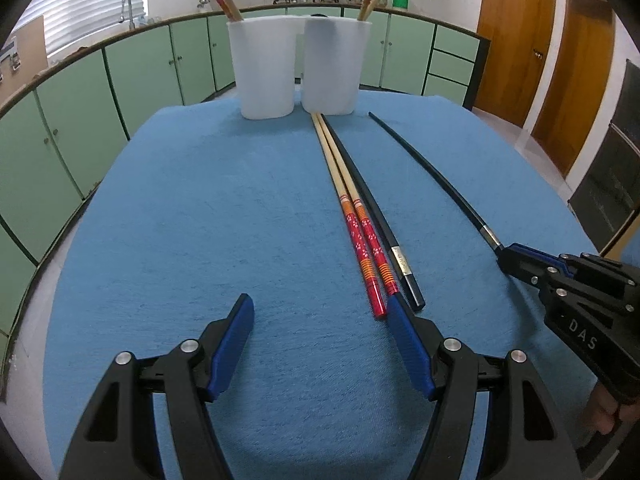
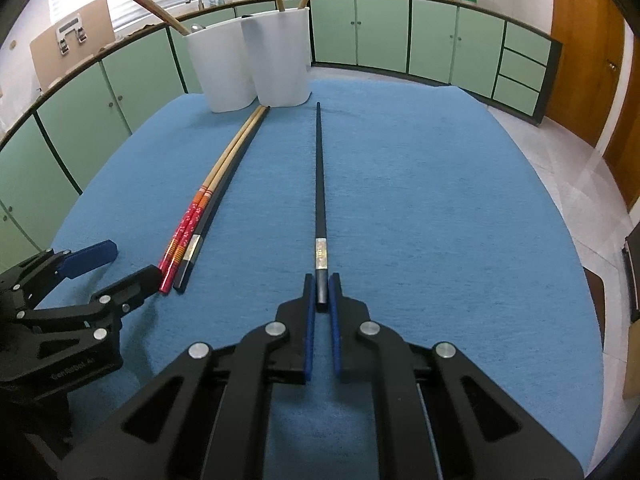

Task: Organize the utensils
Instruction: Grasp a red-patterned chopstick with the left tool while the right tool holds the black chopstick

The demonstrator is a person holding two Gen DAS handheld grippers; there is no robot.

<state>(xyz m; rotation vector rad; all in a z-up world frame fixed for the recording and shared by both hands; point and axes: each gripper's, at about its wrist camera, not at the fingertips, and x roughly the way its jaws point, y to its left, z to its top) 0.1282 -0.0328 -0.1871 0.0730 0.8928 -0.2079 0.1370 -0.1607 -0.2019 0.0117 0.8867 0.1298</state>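
Item: right gripper [image 2: 321,292]. Jaws are pinching the butt end of one black chopstick [image 2: 319,184], which is running from the pads toward 12 o'clock in the right wrist view, its tip lying well short of the cups. Whether the shaft is lifting off the blue cloth [image 2: 440,200] cannot be told.

Item: left gripper [image 1: 320,312]. Fingers are standing wide, holding nothing. Its right pad [image 1: 404,320] is sitting at the butt ends of the loose bundle, just beside the red-handled pair [image 1: 362,236]; contact cannot be told.

Item: loose bundle. Two red-handled chopsticks and a second black chopstick [image 1: 378,216] are lying side by side on the cloth, tips pointing to 12 o'clock and reaching the foot of the right white cup [image 1: 332,68].

Item: cups. The left white cup [image 1: 264,68] is standing at 11 o'clock of the bundle, beside its neighbour; each is already holding chopsticks upright.

Step in hand, as judged: the right side is picking up a single black chopstick for sorting into a cup; the left is lining up on the bundle.

Next move, as judged: raising the gripped end, swinging the tip up over a cup rim, and dropping it in. Gripping so far from the middle, the long shaft is likely to sag or pivot.
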